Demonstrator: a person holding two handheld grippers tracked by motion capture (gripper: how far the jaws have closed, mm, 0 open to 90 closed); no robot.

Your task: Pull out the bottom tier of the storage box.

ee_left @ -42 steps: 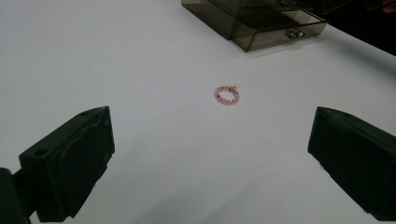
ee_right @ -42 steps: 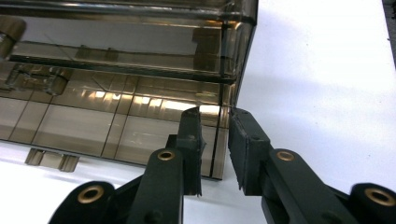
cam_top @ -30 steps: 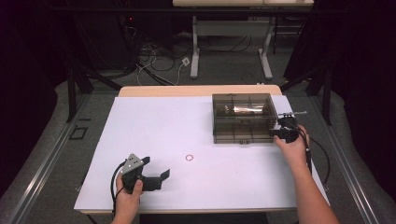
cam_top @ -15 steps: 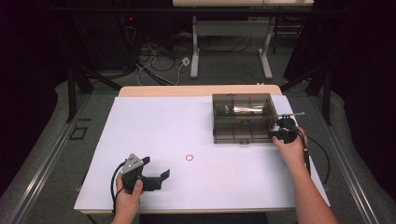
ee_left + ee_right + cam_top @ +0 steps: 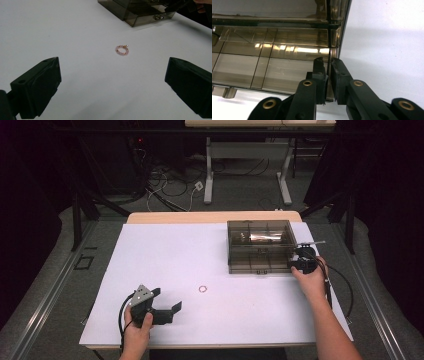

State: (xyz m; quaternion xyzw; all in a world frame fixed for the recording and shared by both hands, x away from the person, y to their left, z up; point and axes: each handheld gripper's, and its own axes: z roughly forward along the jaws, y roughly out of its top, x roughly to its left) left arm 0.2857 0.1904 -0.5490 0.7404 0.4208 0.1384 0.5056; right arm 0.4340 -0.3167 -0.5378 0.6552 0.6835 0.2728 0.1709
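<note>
The right tool (image 5: 300, 259) has just been closing its jaws on the right side wall of the smoky clear box (image 5: 260, 246), which sits by the surface's far right corner; the wall stands between the pads. The left tool (image 5: 162, 306), released and wide, rests near the front left edge. A pink bead ring (image 5: 203, 289) lies mid-surface, between the two. White surface (image 5: 165, 250); grey floor, cables and desk legs beyond.

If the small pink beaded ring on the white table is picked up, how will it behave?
The small pink beaded ring looks very light, so a nudge would probably slide it across the smooth white table. Strung from separate beads, it is likely floppy and may sag. Lying flat, it seems unlikely to roll.
</note>
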